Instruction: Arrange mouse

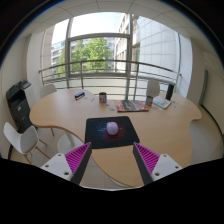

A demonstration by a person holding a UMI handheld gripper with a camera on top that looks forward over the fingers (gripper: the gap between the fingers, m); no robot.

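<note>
A small pinkish mouse [112, 127] lies on a dark mouse mat [109, 129] near the front of a light wooden table [60, 118]. My gripper [112, 157] is open and empty, held above the table's front edge. Its two fingers [78, 157] with magenta pads stand wide apart. The mouse and mat lie beyond the fingertips, centred between them.
A mug [102, 97], a small box [80, 95], a book [131, 105] and a laptop [163, 98] stand at the table's far side. White chairs [20, 138] stand at the left. A printer [17, 96] is at the far left. Large windows lie behind.
</note>
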